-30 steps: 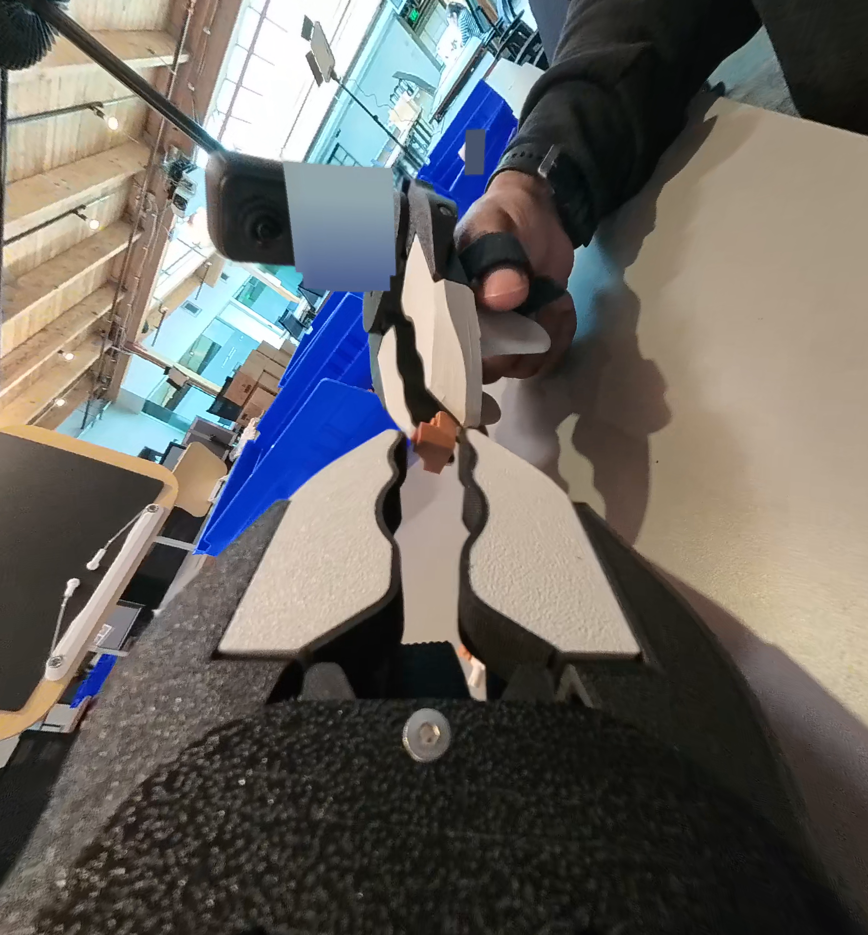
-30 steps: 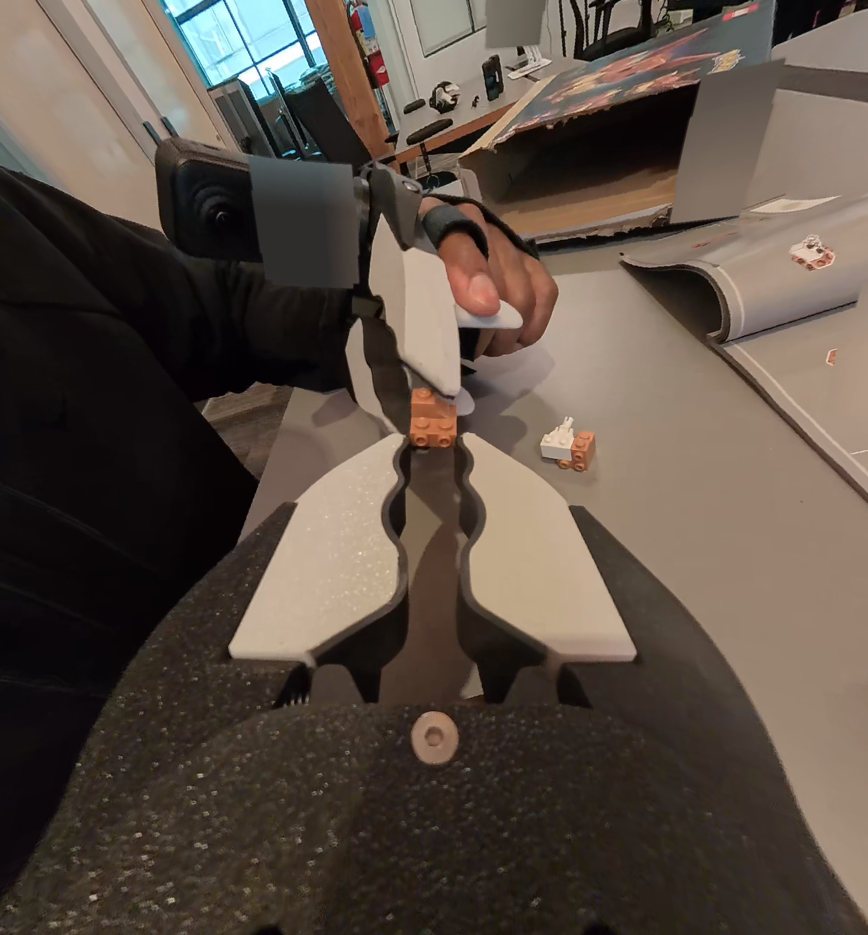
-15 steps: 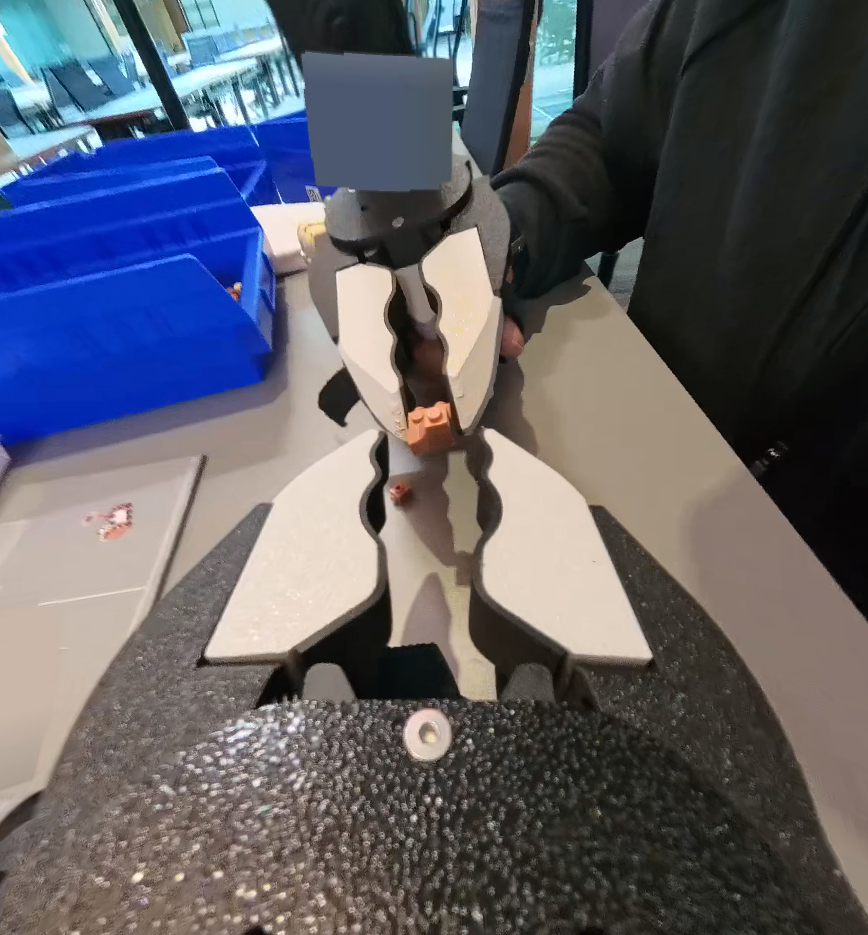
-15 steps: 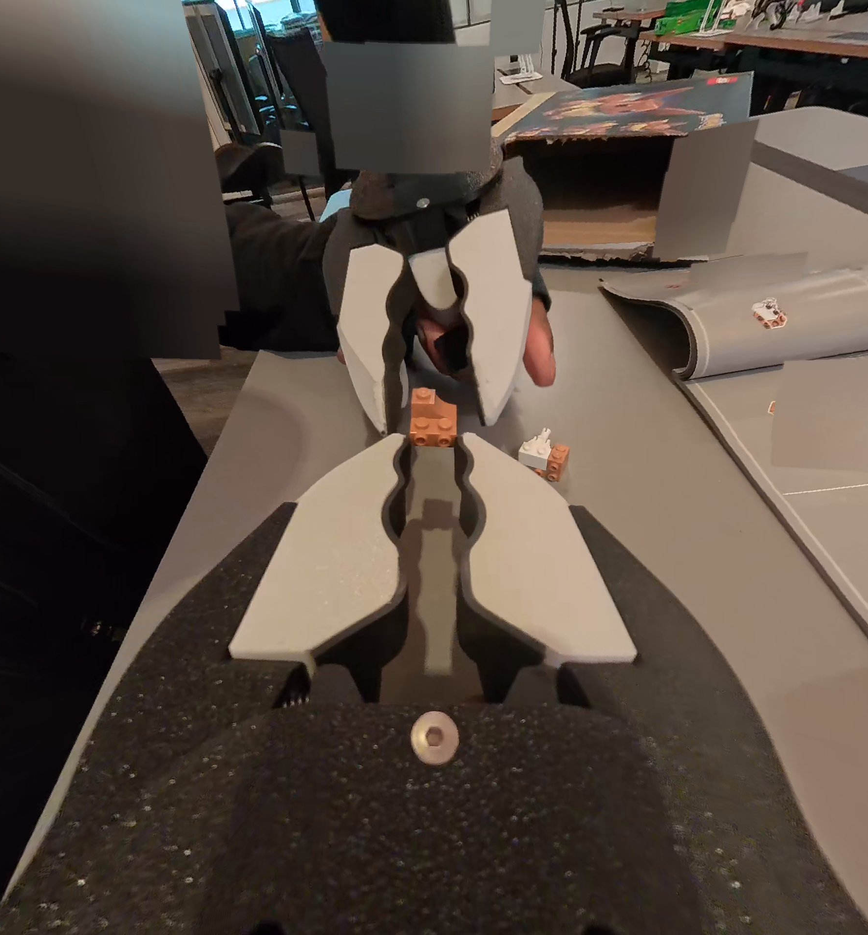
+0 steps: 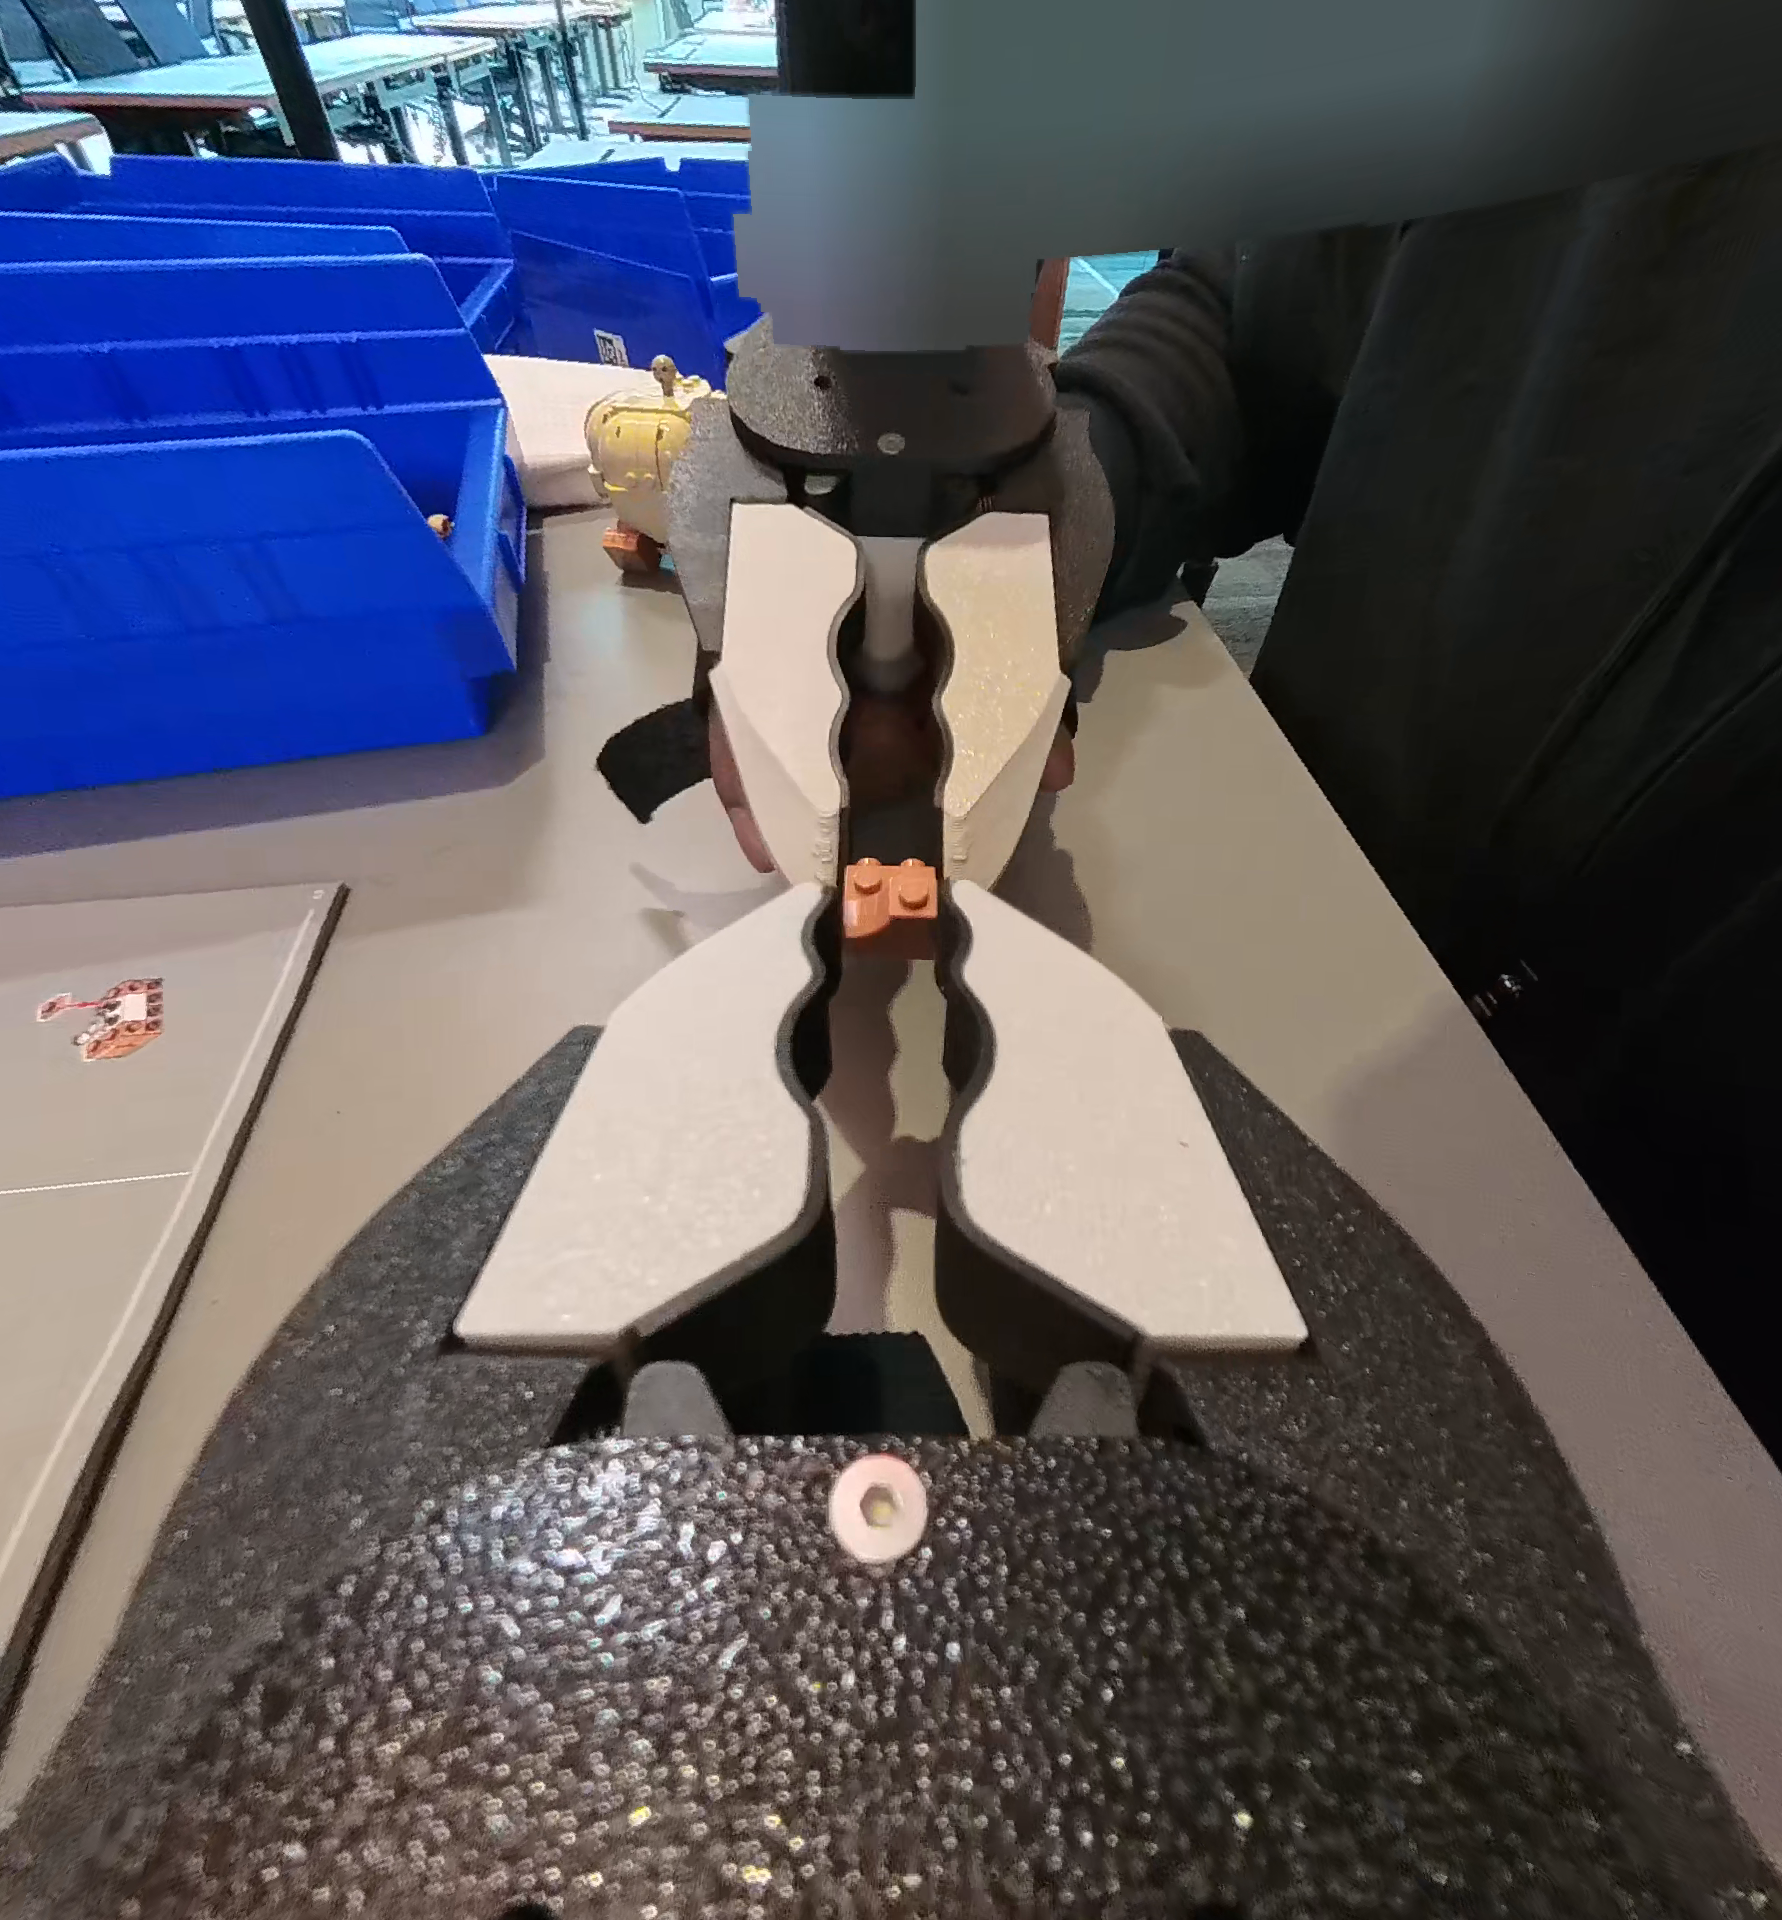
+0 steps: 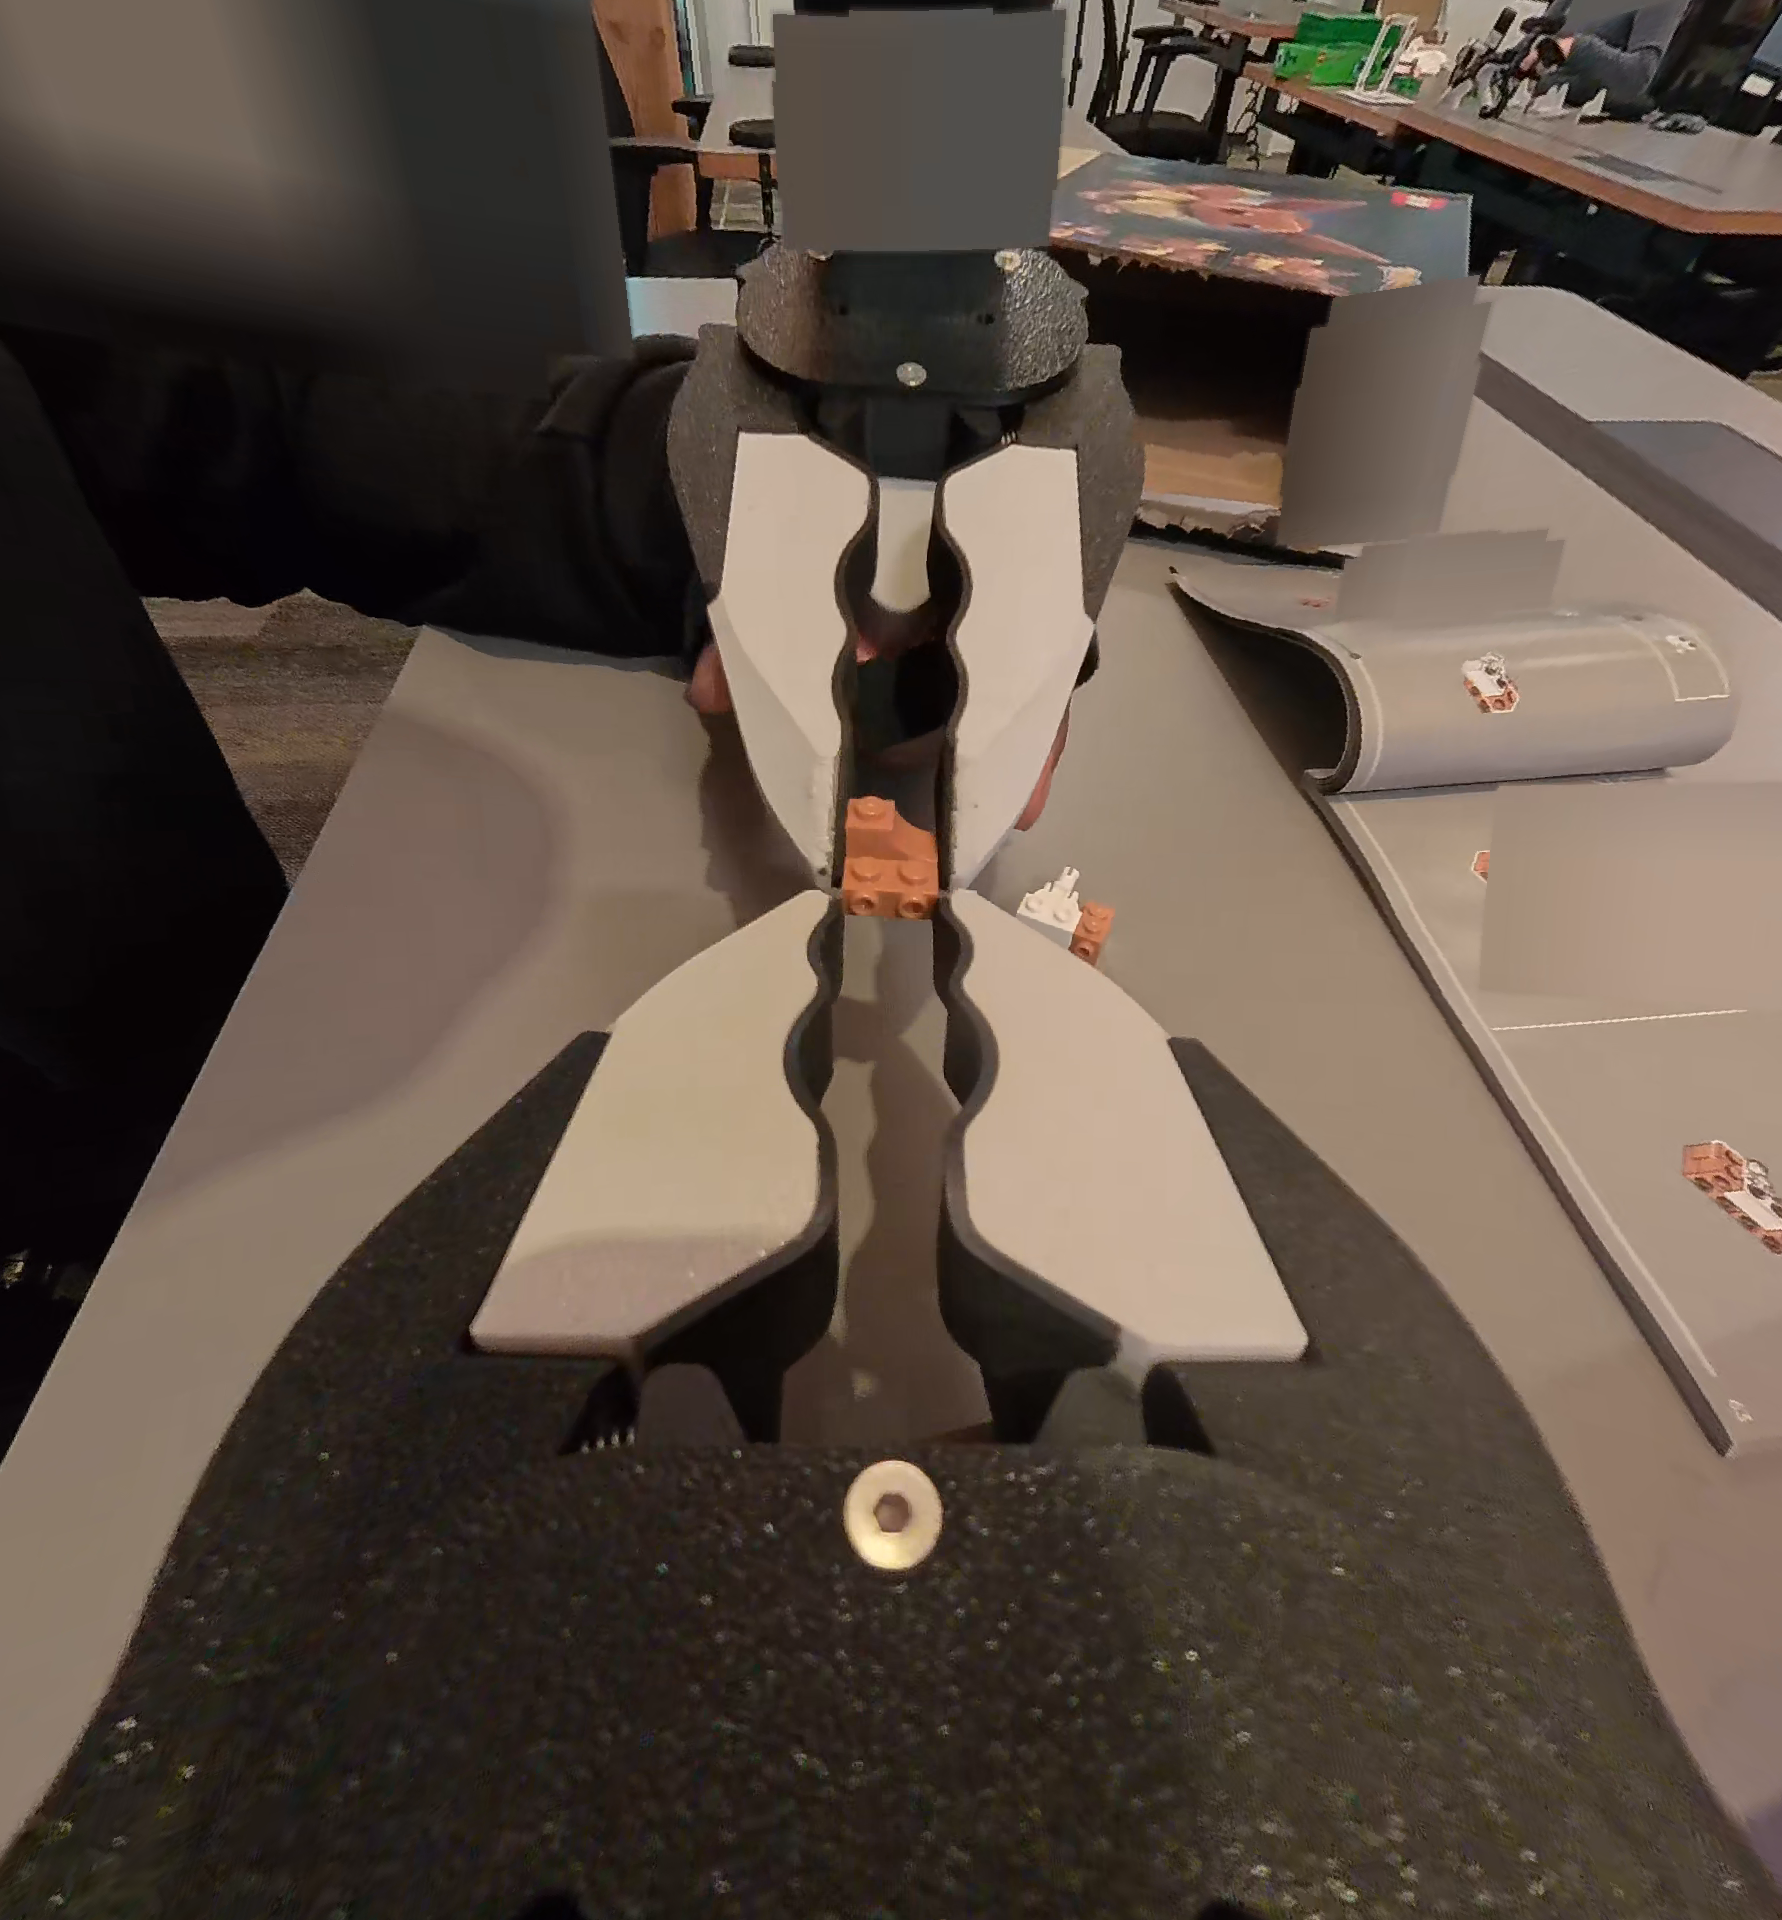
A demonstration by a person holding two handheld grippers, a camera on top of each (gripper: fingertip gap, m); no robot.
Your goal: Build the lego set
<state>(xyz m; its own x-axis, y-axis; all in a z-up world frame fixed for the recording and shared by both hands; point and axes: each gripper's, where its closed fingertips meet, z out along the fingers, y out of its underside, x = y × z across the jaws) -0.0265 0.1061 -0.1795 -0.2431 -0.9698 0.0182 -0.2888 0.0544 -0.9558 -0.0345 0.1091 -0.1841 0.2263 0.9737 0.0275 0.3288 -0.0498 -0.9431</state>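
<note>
My two grippers meet tip to tip above the grey table (image 5: 451, 935). A small orange brick assembly (image 5: 887, 906) sits between both pairs of fingertips. My left gripper (image 5: 889, 914) is shut on its near end, with the pads against its sides. In the right wrist view my right gripper (image 6: 887, 906) is shut on the lower orange brick (image 6: 892, 891), which has side studs. The left gripper (image 6: 889, 831) clamps the upper orange part from the far side. The right gripper also shows in the left wrist view (image 5: 892, 857), facing me.
Blue bins (image 5: 191, 540) stand at the left, with a gold-coloured model (image 5: 638, 447) beside them. A flat booklet (image 5: 87, 1143) lies at the left. A small white and orange assembly (image 6: 1069, 920) lies on the table, with an open booklet (image 6: 1489, 675) and a cardboard box (image 6: 1230, 312) beyond. A person in dark clothing (image 5: 1593, 623) stands at the table edge. Both grippers' tips are close together, under 4 cm apart.
My left gripper swung from a tilted pose to level, opened wide, then closed again on the orange assembly. My right gripper kept its hold on the orange brick throughout.
</note>
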